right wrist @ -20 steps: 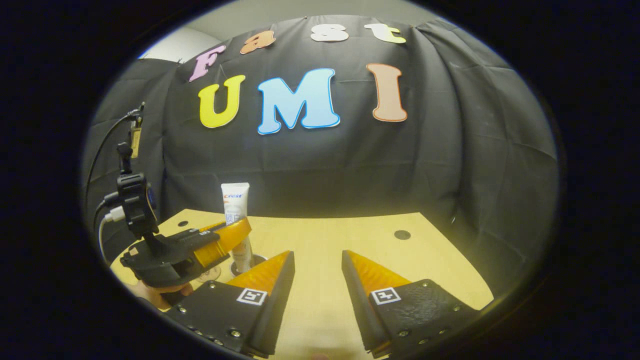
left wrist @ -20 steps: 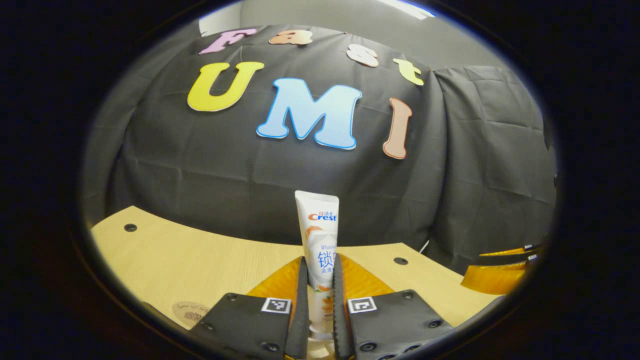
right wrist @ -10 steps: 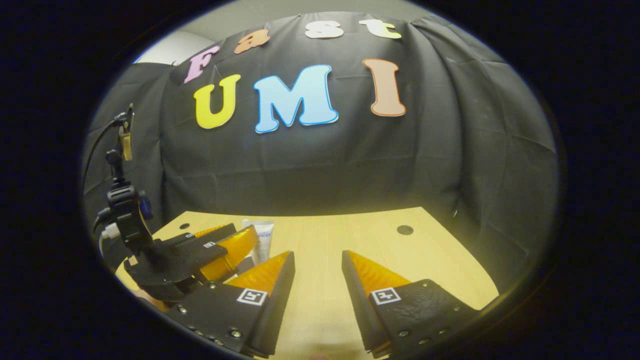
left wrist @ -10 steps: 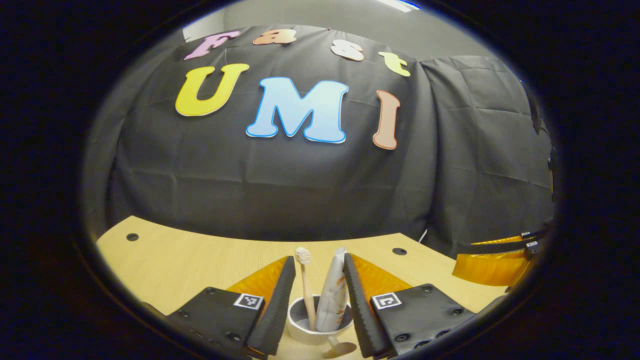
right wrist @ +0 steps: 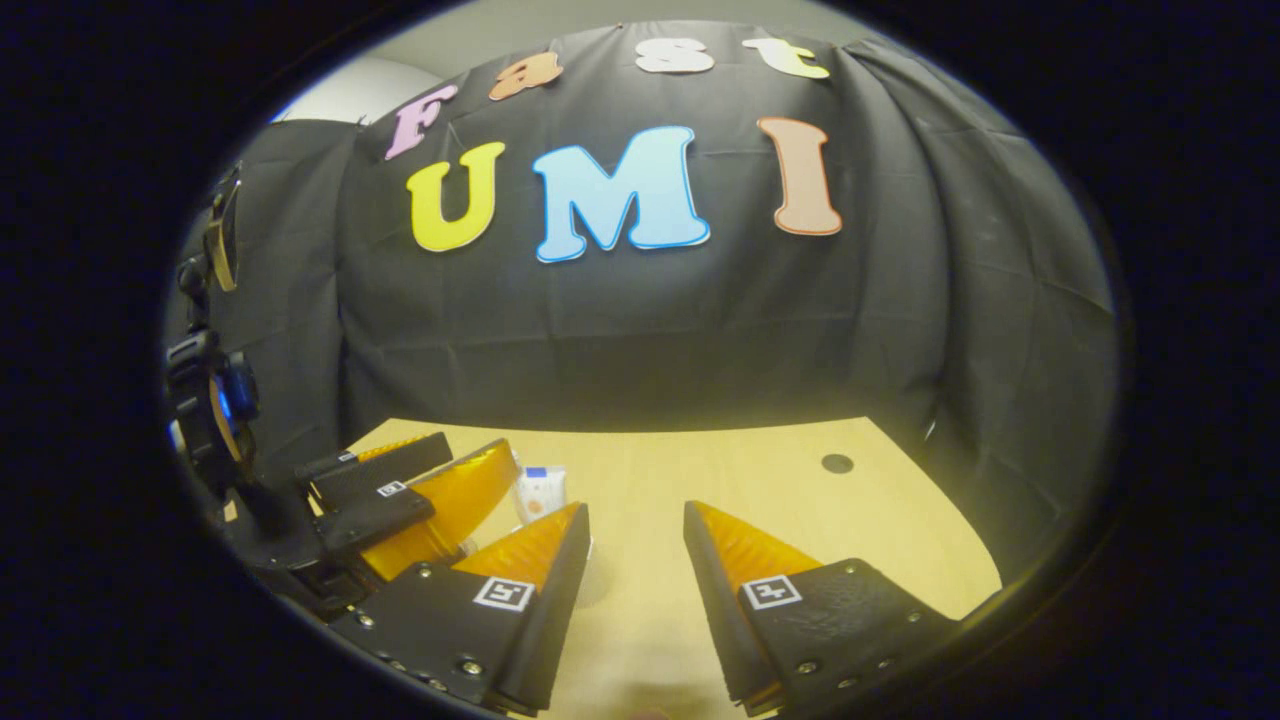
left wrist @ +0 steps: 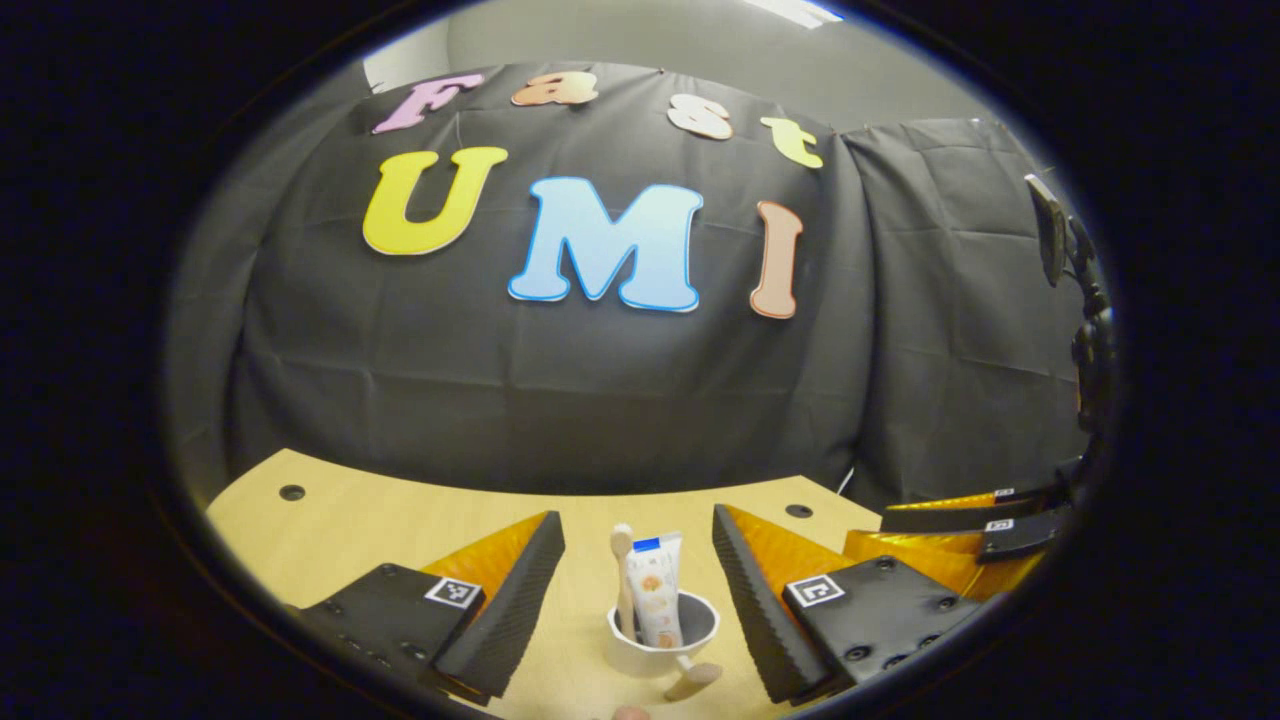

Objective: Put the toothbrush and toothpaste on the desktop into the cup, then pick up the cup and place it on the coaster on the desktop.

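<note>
A white cup (left wrist: 660, 645) stands on the wooden desktop (left wrist: 350, 510), just ahead of and between the fingers of my left gripper (left wrist: 637, 517). A wooden toothbrush (left wrist: 622, 580) and a white toothpaste tube (left wrist: 655, 590) stand upright in it. The left gripper is open and touches neither the cup nor its contents. In the right gripper view, my right gripper (right wrist: 635, 507) is open over the desktop (right wrist: 700, 460) with nothing between its fingers. The left gripper (right wrist: 400, 500) lies to its left there, and the top of the toothpaste tube (right wrist: 540, 493) shows just beyond it.
The right gripper (left wrist: 960, 530) sits low at the right edge of the left gripper view, close to the cup's right. Small round holes (left wrist: 292, 492) (right wrist: 837, 463) mark the desktop. The black cloth wall closes the far side of the table.
My left gripper has opened and let go of the toothpaste tube, which now stands in the cup beside the toothbrush. It has drawn back from the cup. The right gripper stays open, barely moved.
</note>
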Tool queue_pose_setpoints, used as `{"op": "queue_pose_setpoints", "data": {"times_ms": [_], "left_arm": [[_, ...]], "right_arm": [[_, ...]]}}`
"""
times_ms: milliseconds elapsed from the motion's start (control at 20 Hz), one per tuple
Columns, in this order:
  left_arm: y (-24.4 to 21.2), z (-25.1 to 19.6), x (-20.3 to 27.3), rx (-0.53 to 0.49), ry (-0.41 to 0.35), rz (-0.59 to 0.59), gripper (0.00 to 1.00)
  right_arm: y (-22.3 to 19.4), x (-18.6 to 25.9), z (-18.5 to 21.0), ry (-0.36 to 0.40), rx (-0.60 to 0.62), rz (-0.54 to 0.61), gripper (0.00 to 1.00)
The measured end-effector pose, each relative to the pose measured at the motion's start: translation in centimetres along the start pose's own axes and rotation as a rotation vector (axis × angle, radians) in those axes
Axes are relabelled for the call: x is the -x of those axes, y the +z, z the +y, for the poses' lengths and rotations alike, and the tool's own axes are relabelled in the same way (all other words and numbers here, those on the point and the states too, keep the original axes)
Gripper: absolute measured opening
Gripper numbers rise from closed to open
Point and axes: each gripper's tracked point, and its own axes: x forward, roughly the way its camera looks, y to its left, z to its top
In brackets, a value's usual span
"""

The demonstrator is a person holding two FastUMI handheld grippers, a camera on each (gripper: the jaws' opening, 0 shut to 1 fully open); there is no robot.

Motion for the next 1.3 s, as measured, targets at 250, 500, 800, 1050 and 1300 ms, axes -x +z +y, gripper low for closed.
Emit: {"op": "queue_pose_setpoints", "data": {"times_ms": [250, 500, 800, 1050, 1300], "left_arm": [[2.0, 2.2, 2.6, 0.001, 0.04, -0.014, 0.95], [2.9, 4.9, 5.0, 0.004, 0.082, -0.014, 0.95], [3.0, 7.4, 7.1, -0.002, 0.121, 0.0, 0.95], [3.2, 8.9, 7.9, 0.002, 0.134, 0.016, 0.95], [2.3, 10.1, 8.2, 0.011, 0.138, 0.053, 0.95]], "right_arm": [[-1.0, -1.0, 2.3, 0.009, 0.057, 0.059, 0.61], [-3.4, -1.9, 4.7, 0.02, 0.088, 0.171, 0.61], [-7.3, -2.5, 6.8, 0.011, 0.107, 0.343, 0.61], [-9.8, -2.9, 7.2, -0.019, 0.094, 0.509, 0.61], [-12.0, -3.5, 7.4, -0.045, 0.088, 0.677, 0.63]]}}
